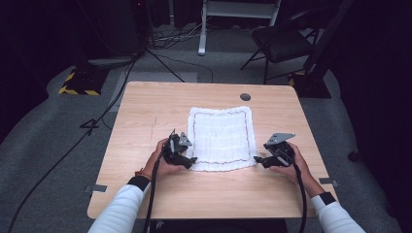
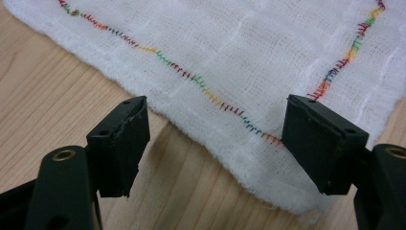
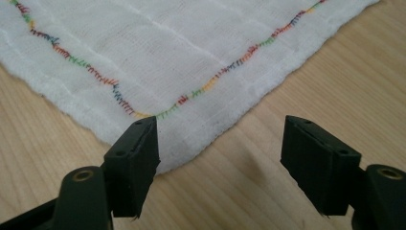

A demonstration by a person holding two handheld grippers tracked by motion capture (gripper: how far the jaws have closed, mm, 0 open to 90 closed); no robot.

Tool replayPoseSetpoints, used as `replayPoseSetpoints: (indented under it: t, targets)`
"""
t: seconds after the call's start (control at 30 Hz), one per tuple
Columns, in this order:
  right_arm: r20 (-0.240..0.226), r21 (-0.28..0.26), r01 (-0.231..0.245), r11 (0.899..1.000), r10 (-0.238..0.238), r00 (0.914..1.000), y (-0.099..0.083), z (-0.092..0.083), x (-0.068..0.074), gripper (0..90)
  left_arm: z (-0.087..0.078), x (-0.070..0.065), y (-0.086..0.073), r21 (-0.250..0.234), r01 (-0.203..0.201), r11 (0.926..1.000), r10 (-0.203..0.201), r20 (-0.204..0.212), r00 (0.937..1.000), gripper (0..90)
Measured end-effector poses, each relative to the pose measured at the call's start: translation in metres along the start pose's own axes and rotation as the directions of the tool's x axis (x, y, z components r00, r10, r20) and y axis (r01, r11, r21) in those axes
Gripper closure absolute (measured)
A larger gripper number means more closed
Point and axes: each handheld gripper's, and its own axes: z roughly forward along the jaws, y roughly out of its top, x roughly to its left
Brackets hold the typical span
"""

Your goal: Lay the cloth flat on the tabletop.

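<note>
A white cloth (image 1: 222, 138) with a coloured stitched border lies flat in the middle of the desk (image 1: 145, 116). The left gripper (image 1: 187, 160) sits at the cloth's near left corner, its jaws wide apart and holding nothing; that corner lies between them, below the pads. The right gripper (image 1: 259, 159) sits at the near right corner, jaws likewise wide and empty, the corner just ahead of them.

it looked like a lab or recording studio. black curtains ringed a wooden table (image 1: 145, 111) on grey carpet (image 1: 43, 141). cables (image 1: 73, 145), a folding chair (image 1: 282, 41) and hazard-striped bases (image 1: 77, 83) stood behind.
</note>
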Motion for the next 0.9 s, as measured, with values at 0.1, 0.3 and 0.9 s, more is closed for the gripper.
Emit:
replayPoseSetpoints:
  t: [0.1, 0.3, 0.9]
  targets:
    - [0.006, 0.010, 0.005, 1.000, -0.005, 1.0000, -0.003, -0.001, 0.002, 29.2, -0.002, 0.000, -0.005, -0.004, 0.016, 0.9999, -0.016, 0.008, 0.9998, 24.7]
    - [0.026, 0.013, 0.008, 1.000, -0.008, 0.9996, -0.010, -0.002, 0.003, 30.1, -0.003, -0.001, -0.007, -0.015, 0.016, 0.9998, -0.015, 0.002, 0.9999, 24.6]
    - [-0.004, -0.012, -0.052, 0.999, 0.052, 0.9986, -0.018, 0.001, 0.003, 25.9, 0.000, 0.006, -0.018, -0.079, 0.058, 0.9951, -0.054, 0.054, 0.9971, 22.0]
